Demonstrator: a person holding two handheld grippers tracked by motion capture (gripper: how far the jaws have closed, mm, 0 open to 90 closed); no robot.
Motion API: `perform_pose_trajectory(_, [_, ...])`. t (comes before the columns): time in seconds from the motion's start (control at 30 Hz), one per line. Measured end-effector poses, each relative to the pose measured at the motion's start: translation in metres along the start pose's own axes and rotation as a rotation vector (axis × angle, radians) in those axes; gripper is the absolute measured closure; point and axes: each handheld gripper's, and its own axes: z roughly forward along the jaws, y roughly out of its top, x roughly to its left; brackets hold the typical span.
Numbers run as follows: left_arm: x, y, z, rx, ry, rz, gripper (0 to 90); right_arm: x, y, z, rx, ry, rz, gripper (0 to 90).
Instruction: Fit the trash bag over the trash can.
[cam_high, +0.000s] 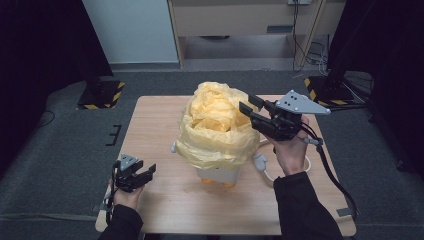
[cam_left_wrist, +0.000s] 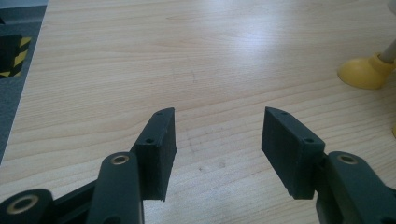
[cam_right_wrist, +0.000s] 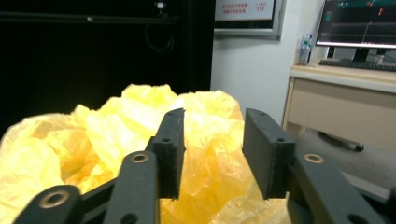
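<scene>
A yellow plastic bag billows out of a small white bin in the middle of the wooden table. My right gripper is held at the bag's upper right rim and points left into it. In the right gripper view its jaws stand apart, with crumpled bag showing through the gap and no pad pressing on it. My left gripper hovers low over the table's front left, open and empty. One yellow foot of the bin shows at the right of the left gripper view.
A white cable loops on the table just right of the bin. Stands with black-and-yellow striped bases are on the floor beyond both far corners. A desk stands behind the table, and a monitor sits on a desk.
</scene>
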Motion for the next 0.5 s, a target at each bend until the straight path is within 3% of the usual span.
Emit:
perform_pose_trajectory(0.3, [0.001,0.0,-0.001,-0.004,0.002,-0.002,44.5,0.0,-0.007,0.009,0.099,0.009,-0.037,69.2])
perform_pose_trajectory(0.5, [0.0,0.0,-0.001,-0.004,0.001,0.0,44.5,0.001,-0.012,0.015,0.18,0.015,-0.08,68.5])
